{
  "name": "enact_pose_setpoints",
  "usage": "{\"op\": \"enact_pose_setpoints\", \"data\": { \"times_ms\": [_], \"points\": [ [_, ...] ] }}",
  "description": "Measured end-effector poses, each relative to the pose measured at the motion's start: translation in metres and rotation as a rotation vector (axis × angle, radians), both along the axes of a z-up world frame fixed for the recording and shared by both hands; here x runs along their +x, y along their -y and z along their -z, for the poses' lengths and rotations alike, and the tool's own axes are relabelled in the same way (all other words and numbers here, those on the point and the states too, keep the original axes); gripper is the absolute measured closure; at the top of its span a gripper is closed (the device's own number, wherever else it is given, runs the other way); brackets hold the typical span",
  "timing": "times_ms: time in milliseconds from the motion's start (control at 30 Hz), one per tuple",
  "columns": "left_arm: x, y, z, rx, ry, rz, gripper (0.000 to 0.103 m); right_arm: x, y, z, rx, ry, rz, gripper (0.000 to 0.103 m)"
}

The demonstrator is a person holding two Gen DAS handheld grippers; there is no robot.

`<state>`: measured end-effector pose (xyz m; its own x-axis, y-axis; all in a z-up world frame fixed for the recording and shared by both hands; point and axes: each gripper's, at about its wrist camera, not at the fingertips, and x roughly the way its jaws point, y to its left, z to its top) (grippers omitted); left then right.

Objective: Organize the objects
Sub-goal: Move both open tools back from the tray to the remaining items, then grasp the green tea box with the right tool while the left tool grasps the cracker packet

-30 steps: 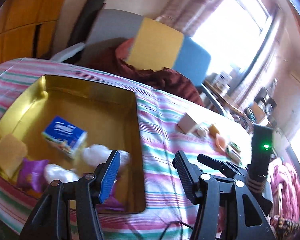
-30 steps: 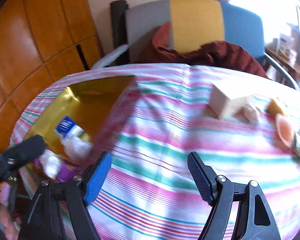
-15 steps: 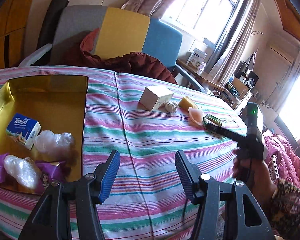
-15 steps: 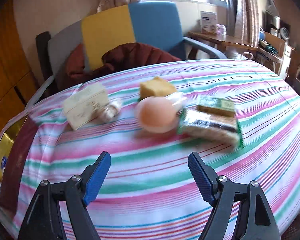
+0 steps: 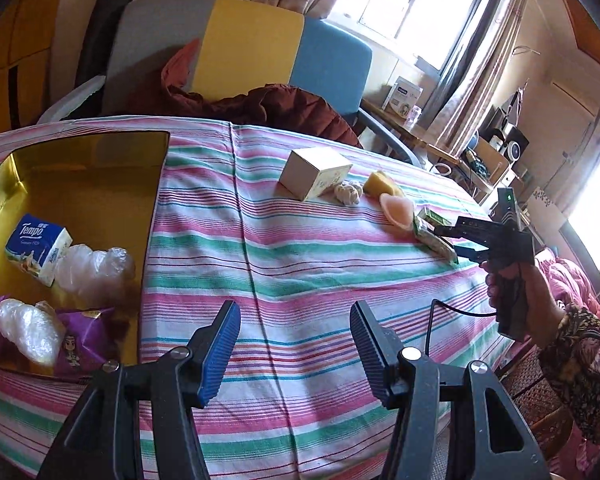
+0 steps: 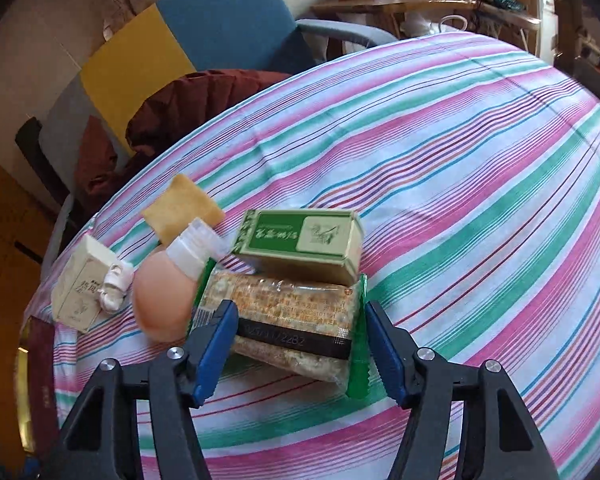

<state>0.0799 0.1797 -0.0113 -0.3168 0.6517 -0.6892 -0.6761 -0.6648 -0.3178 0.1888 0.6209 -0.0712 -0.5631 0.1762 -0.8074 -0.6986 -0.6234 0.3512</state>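
My right gripper (image 6: 296, 334) is open, its jaws standing either side of a clear-wrapped cracker pack (image 6: 290, 322) on the striped tablecloth; it also shows in the left wrist view (image 5: 450, 240). A green box (image 6: 300, 244) lies just behind the pack. A peach bottle with a white cap (image 6: 168, 292), a yellow sponge (image 6: 182, 208), a cream box (image 6: 82, 284) and a small white wrapped piece (image 6: 114, 284) lie to the left. My left gripper (image 5: 296, 348) is open and empty above the cloth, right of the gold tray (image 5: 80, 184).
The gold tray holds a Tempo tissue pack (image 5: 38, 248), two clear-wrapped white bundles (image 5: 94, 268) and a purple packet (image 5: 82, 340). A chair with a dark red jacket (image 5: 260, 100) stands behind the table. The table's right edge is near the right gripper.
My right gripper moved forward and down, so the cracker pack now sits between its jaws. The left gripper barely moved.
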Motion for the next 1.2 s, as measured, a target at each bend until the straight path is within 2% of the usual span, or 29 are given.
{"op": "enact_pose_setpoints", "data": {
  "times_ms": [67, 167, 233, 333, 367, 467, 600, 667, 900, 1000, 1067, 1167, 1200],
  "points": [
    [0.001, -0.005, 0.001, -0.009, -0.001, 0.011, 0.045, 0.000, 0.016, 0.000, -0.047, -0.007, -0.074, 0.037],
    [0.000, -0.014, 0.005, -0.025, 0.011, 0.022, 0.045, -0.001, 0.047, -0.002, -0.128, -0.026, -0.243, 0.037],
    [0.000, -0.020, 0.007, -0.028, 0.026, 0.030, 0.045, 0.000, 0.060, -0.010, -0.109, -0.033, -0.303, 0.037],
    [0.003, -0.028, 0.010, -0.043, 0.030, 0.042, 0.045, 0.001, 0.057, -0.032, 0.077, -0.050, -0.295, 0.033],
    [0.004, -0.031, 0.011, -0.049, 0.031, 0.049, 0.045, -0.001, 0.054, -0.038, 0.166, -0.035, -0.280, 0.027],
    [0.010, -0.039, 0.012, -0.076, 0.022, 0.064, 0.045, -0.012, 0.034, -0.045, 0.368, 0.026, -0.265, 0.020],
    [0.013, -0.048, 0.016, -0.107, 0.028, 0.078, 0.045, -0.027, 0.020, -0.032, 0.494, 0.125, -0.362, 0.020],
    [0.013, -0.053, 0.017, -0.117, 0.035, 0.085, 0.045, -0.033, 0.016, -0.024, 0.522, 0.135, -0.403, 0.021],
    [0.016, -0.086, 0.024, -0.138, 0.064, 0.130, 0.045, -0.042, -0.011, -0.005, 0.458, 0.131, -0.426, 0.029],
    [0.020, -0.106, 0.024, -0.143, 0.066, 0.169, 0.045, -0.046, -0.017, 0.005, 0.380, 0.136, -0.431, 0.043],
    [0.021, -0.119, 0.026, -0.144, 0.082, 0.195, 0.045, -0.049, -0.017, 0.011, 0.342, 0.158, -0.432, 0.059],
    [0.021, -0.134, 0.029, -0.137, 0.112, 0.211, 0.045, -0.048, -0.015, 0.010, 0.276, 0.139, -0.426, 0.072],
    [0.021, -0.139, 0.030, -0.135, 0.122, 0.212, 0.045, -0.047, -0.015, 0.009, 0.250, 0.136, -0.417, 0.072]
  ]
}}
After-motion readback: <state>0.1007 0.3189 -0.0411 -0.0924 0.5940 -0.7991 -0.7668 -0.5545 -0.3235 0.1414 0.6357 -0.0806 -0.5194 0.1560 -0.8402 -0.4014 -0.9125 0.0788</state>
